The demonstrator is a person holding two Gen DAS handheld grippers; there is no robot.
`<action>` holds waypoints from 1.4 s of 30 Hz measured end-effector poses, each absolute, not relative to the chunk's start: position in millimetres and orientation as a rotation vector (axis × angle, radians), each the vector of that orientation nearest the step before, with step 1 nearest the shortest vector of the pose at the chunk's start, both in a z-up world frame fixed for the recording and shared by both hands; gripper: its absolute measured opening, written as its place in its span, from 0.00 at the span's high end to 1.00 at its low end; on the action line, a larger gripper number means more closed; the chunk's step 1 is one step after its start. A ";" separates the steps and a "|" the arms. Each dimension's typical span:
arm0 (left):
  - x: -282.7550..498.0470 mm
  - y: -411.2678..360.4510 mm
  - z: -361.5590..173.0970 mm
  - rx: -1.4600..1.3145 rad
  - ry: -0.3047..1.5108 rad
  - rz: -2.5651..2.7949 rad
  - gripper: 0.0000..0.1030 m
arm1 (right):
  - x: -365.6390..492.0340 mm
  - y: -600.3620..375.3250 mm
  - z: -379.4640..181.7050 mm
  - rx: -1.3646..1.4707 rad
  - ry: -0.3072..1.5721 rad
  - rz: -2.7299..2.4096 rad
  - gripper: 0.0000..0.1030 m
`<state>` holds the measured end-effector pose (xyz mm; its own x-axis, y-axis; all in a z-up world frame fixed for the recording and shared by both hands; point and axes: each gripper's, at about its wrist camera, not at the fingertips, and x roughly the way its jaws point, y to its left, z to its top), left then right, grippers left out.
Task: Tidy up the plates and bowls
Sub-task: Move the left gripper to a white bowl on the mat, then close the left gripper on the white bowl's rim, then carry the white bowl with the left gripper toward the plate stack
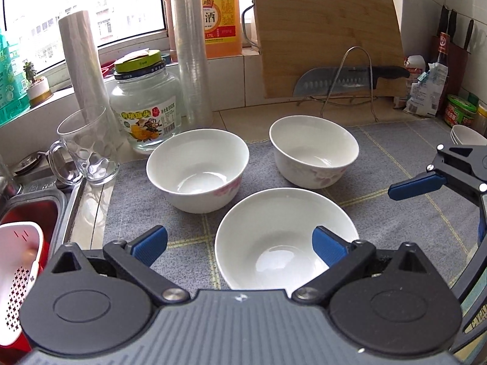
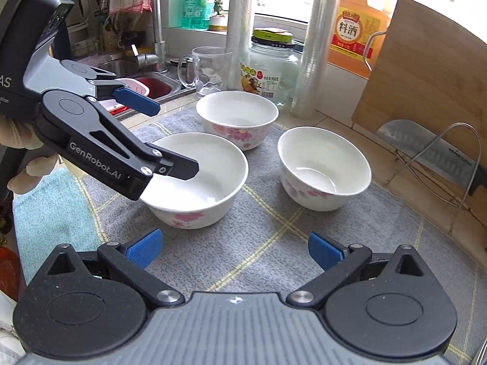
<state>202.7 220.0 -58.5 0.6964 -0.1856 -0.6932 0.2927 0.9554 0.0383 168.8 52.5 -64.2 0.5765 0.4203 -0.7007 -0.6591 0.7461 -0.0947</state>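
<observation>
Three glazed bowls on the grey mat on the counter [image 1: 237,121]: rigid, slick, chippable, so pinch a rim wall. Nearest bowl [image 1: 274,231] sits lower centre of the left view, rim between the left tongs [image 1: 240,245], open, seemingly not touching. Right tongs [image 2: 234,251] open and empty, just short of it.

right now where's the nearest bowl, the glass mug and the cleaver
nearest bowl [image 1: 283,243], left wrist view, on its inner wall
glass mug [image 1: 86,149], left wrist view, on its clear side
cleaver [image 1: 319,83], left wrist view, on the flat of its blade
</observation>
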 end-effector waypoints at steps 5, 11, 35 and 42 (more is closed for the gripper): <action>209.3 225.3 -63.9 0.131 0.778 -0.288 0.13 | 173.0 72.4 -70.2 -0.404 0.707 0.677 0.00; 216.3 227.7 -67.2 0.109 0.800 -0.330 0.22 | 175.2 85.8 -75.0 -0.441 0.697 0.698 0.00; 225.8 223.7 -72.7 0.094 0.842 -0.427 0.39 | 180.5 90.6 -75.0 -0.446 0.699 0.758 0.21; 222.9 221.5 -69.9 0.098 0.841 -0.435 0.39 | 178.2 91.9 -73.9 -0.455 0.704 0.747 0.21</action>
<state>222.9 221.5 -69.9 0.5847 -0.3340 -0.7393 0.4104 0.9079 -0.0855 178.2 91.9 -73.9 0.5259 0.4556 -0.7182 -0.7438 0.6559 -0.1286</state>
